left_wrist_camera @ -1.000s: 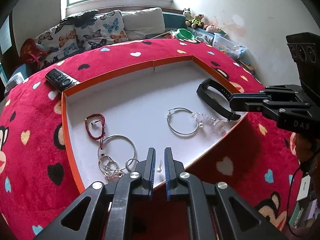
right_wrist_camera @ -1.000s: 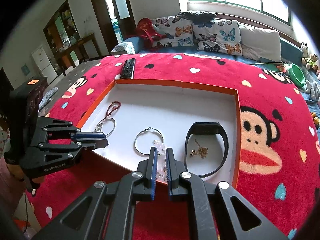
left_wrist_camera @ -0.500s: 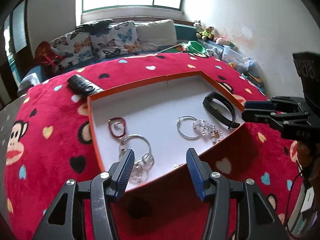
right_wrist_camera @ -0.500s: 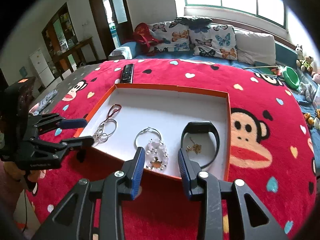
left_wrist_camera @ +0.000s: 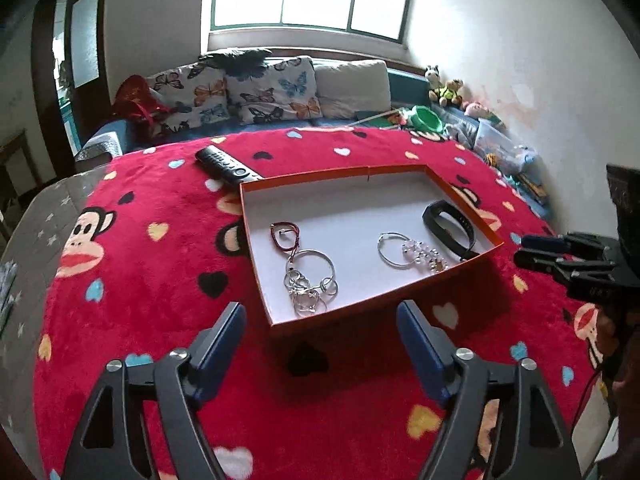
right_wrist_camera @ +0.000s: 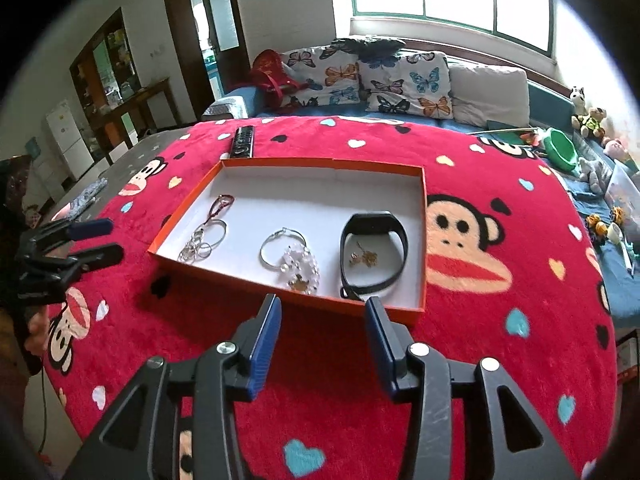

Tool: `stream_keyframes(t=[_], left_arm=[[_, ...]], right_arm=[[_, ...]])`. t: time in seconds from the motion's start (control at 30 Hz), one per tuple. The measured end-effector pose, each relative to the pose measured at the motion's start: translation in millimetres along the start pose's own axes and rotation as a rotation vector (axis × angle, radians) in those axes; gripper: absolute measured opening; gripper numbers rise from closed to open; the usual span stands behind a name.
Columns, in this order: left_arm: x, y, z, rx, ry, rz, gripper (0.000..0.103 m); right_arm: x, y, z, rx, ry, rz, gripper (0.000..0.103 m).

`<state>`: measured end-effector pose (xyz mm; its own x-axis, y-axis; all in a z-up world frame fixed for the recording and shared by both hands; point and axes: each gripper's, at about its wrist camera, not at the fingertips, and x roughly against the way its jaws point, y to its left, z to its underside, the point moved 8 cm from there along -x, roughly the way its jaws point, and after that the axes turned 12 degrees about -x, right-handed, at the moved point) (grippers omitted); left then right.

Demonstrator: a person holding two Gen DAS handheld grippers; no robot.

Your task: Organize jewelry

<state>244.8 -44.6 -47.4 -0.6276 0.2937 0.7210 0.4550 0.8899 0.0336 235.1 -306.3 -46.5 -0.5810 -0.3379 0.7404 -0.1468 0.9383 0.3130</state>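
An orange box lid with a white inside lies on the red blanket. In it lie a red cord bracelet, silver rings and a bangle, a silver hoop with a bead bracelet, a black wristband and a gold chain. My left gripper is open and empty, in front of the box. My right gripper is open and empty, also in front of it.
A black remote lies beyond the box. The red monkey blanket covers the bed. Butterfly pillows and a sofa stand behind. Toys and a green bowl sit at the far right.
Both grippers have opened and pulled back from the box, rising above the blanket. The jewelry stays in the box.
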Motion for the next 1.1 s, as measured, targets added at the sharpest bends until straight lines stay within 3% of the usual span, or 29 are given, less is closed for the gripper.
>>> stream_keyframes(t=[0.43,0.67,0.83,1.1], left_arm=[[38,-11,24,0.054,-0.024,-0.045,0.09],[39,-21,43,0.138,-0.002,-0.049,0.091],[42,-24,52,0.148,0.016,-0.095,0.091],[49,-22,58,0.176,0.018,-0.111,0.091]], right_arm=[[17,-9,29,-0.032,-0.01,0.031,0.051],[21,-6,39,-0.059,-0.015,0.04,0.053],[25,-7,43,-0.079,-0.026,0.073,0.061],[31,-7,45,-0.109,-0.043,0.094,0.063]])
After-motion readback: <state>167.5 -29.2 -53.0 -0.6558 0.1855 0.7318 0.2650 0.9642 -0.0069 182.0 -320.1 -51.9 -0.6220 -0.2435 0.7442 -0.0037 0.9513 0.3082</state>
